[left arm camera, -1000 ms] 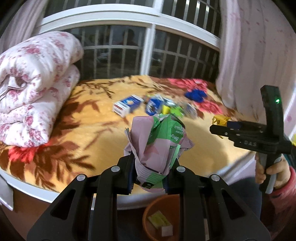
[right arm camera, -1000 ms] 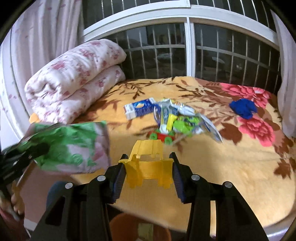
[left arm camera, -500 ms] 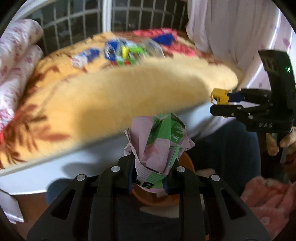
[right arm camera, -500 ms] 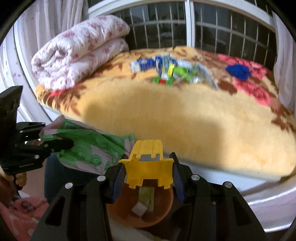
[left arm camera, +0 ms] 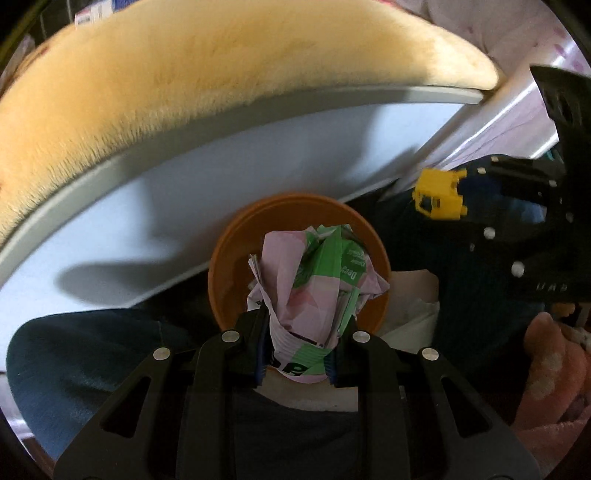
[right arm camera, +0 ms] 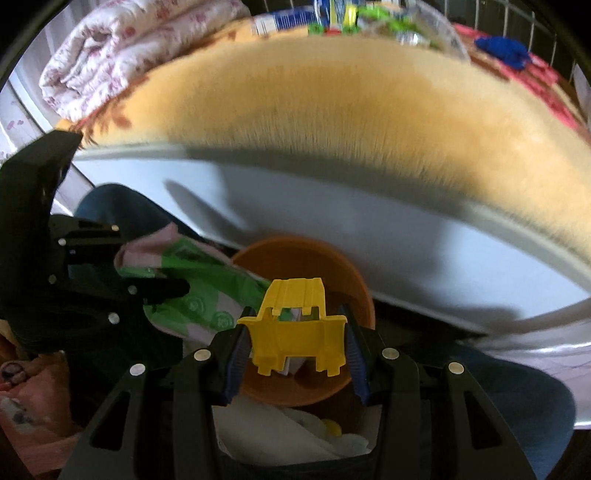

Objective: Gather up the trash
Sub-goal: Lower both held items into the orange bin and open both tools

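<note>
My left gripper (left arm camera: pixel 297 347) is shut on a crumpled pink and green wrapper (left arm camera: pixel 314 291) and holds it over the orange bin (left arm camera: pixel 229 258) on the floor by the bed. The wrapper also shows in the right wrist view (right arm camera: pixel 199 288). My right gripper (right arm camera: pixel 295 350) is shut on a yellow plastic piece (right arm camera: pixel 295 332), also above the orange bin (right arm camera: pixel 351 284). From the left wrist view the yellow piece (left arm camera: pixel 439 195) hangs to the right of the bin.
The bed with a yellow furry blanket (right arm camera: pixel 351 103) curves above the bin, its white side panel (left arm camera: pixel 221 177) close behind. More packets (right arm camera: pixel 351 18) and a blue cloth (right arm camera: pixel 502 48) lie on the bed. A folded floral quilt (right arm camera: pixel 122 59) sits left. White paper (right arm camera: pixel 295 428) lies near the bin.
Both grippers have dropped from above the bed down to the orange bin, each still holding its item. The bin now sits directly under both.
</note>
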### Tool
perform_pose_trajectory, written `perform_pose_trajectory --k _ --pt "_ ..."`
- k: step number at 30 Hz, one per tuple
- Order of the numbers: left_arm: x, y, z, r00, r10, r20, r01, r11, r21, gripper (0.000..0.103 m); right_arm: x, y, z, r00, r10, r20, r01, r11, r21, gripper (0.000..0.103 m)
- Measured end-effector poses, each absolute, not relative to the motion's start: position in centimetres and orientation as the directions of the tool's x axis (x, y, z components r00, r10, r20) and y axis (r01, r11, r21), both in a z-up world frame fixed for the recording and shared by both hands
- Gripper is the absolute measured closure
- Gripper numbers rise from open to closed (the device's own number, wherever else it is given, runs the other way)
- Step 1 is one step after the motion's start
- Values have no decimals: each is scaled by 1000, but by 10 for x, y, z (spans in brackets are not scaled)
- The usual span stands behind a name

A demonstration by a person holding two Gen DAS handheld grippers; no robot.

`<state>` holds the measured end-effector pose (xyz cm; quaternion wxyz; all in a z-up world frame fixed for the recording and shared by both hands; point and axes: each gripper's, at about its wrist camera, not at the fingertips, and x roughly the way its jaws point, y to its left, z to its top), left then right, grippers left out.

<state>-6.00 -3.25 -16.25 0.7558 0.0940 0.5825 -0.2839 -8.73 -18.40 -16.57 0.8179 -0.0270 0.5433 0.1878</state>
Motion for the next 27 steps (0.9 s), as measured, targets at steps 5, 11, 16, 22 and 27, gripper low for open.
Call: perform_pose_trajectory --k 5,11,16,22,27 --pt "-51 -30 -181 103 -297 -949 520 830 -204 81 -81 -182 -181 297 268 -916 -322 932 168 57" --pt "-43 -36 -194 73 -253 -965 500 846 -184 76 -76 -178 -187 283 262 -923 -319 933 167 51" --pt "-40 -32 -191 104 -236 -966 475 865 -161 39 -76 -179 -185 295 250 -922 -307 939 156 35" --pt "-39 -31 -186 125 -244 -962 473 866 -158 29 -78 -182 -181 308 243 -920 -297 943 150 33" --pt "-41 -29 -183 137 -242 -961 467 871 -153 29 -77 -190 -175 319 242 -917 -289 946 149 32"
